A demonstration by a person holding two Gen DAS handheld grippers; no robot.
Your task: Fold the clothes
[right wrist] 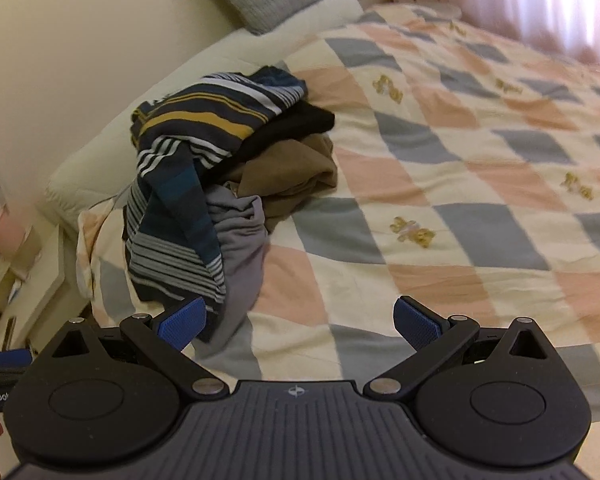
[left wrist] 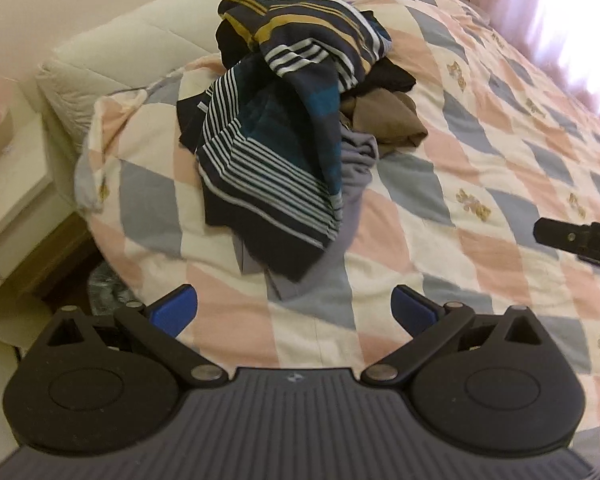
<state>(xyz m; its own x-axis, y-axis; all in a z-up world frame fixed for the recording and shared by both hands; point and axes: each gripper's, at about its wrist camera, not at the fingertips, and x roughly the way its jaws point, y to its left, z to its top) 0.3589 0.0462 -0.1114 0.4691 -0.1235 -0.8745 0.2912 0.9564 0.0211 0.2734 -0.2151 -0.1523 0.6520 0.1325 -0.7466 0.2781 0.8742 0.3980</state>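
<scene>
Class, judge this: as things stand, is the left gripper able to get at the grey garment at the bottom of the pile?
Probably yes. The left gripper is open, and the grey garment's near edge lies bare on the checked quilt just ahead.

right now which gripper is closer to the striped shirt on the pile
Left, though only slightly. The left gripper is open and faces the striped shirt head on, just short of its hem. The right gripper, also open, sits off to the shirt's right, pointing over the quilt.

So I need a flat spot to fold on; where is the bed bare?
The checked quilt lies bare right of the clothes pile, toward the curtains. The bed's left edge by the nightstand is crowded.
</scene>
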